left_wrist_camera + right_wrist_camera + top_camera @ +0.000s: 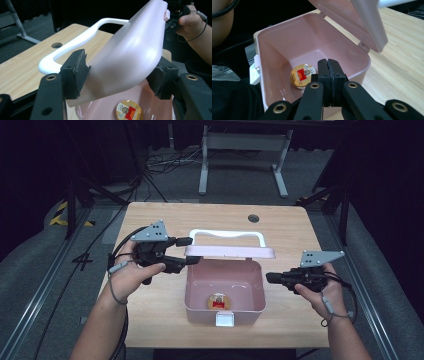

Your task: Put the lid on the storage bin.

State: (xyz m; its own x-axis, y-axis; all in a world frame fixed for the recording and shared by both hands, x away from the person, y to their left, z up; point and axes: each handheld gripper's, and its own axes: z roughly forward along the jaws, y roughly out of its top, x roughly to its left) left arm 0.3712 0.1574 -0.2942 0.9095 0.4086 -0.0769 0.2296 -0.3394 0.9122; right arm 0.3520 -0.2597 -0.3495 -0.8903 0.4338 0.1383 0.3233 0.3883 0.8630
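We noted the left tool (192,251) with its jaws astride the half-raised lid (130,55) of the pink box (224,292) mid-bench (150,305), the right tool (270,278) pressed closed and empty just right of it, small tin (302,75) inside.

The square plastic box (224,292) is pale pink inside and out, and its raised hinged lid (229,252) is the same pink, with a white loop handle (227,236) and a white front latch (224,319). The small round tin (302,75) in the box is gold, with a red panel and a pale dotted patch on top. The rectangular wooden table (150,307) is light tan with fine grain. Both grippers have black jaws and brass-coloured rivets, each topped by a grey plate with dark dots
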